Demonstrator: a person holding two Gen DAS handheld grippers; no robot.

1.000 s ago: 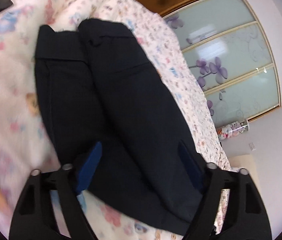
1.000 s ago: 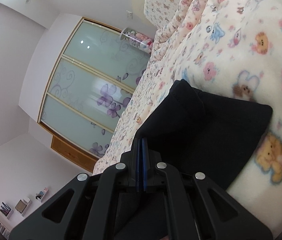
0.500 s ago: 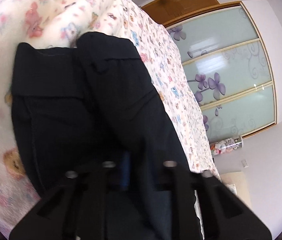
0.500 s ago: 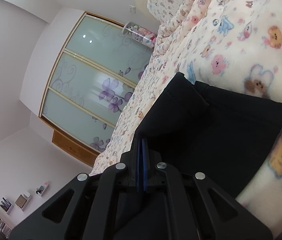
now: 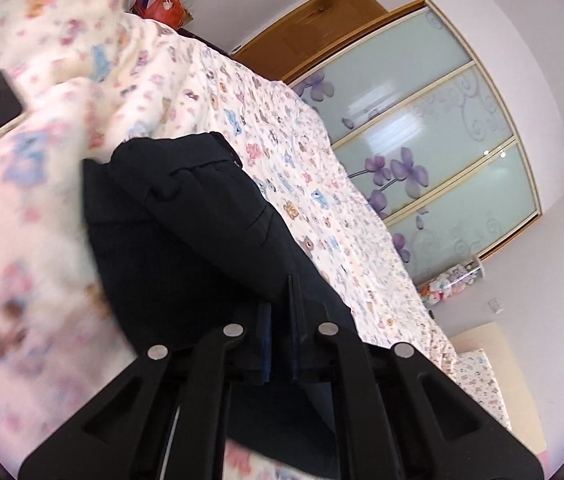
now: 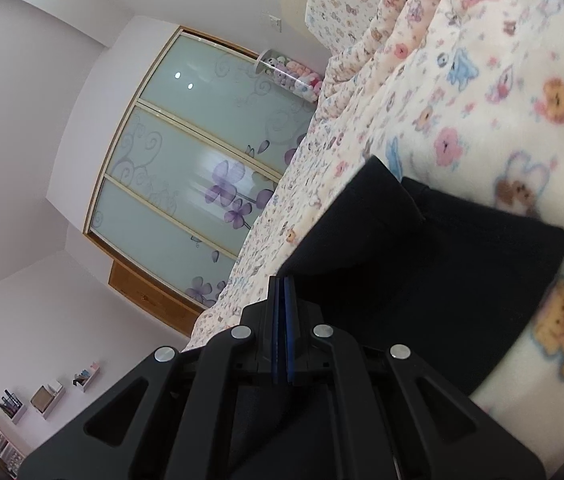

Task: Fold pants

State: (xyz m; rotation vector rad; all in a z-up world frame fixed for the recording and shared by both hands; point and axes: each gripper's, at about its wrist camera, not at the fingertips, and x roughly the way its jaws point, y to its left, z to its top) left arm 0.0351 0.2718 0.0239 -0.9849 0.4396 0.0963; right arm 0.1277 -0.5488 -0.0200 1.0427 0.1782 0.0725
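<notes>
On the bed, left hand-held gripper (image 5: 280, 320) and right hand-held gripper (image 6: 282, 328) both pinched closed on dark pants (image 5: 186, 232).

Black tool (image 5: 280, 312), blue pads (image 6: 289, 320), silver screws (image 6: 323, 331)

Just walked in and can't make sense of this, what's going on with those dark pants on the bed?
A person is folding dark pants on a bed covered by a teddy-bear blanket, using a handheld gripper in each hand. The left gripper is pinched on the fabric near one end, and the right gripper is shut on the pants too. Part of the pants looks lifted off the blanket.
</notes>
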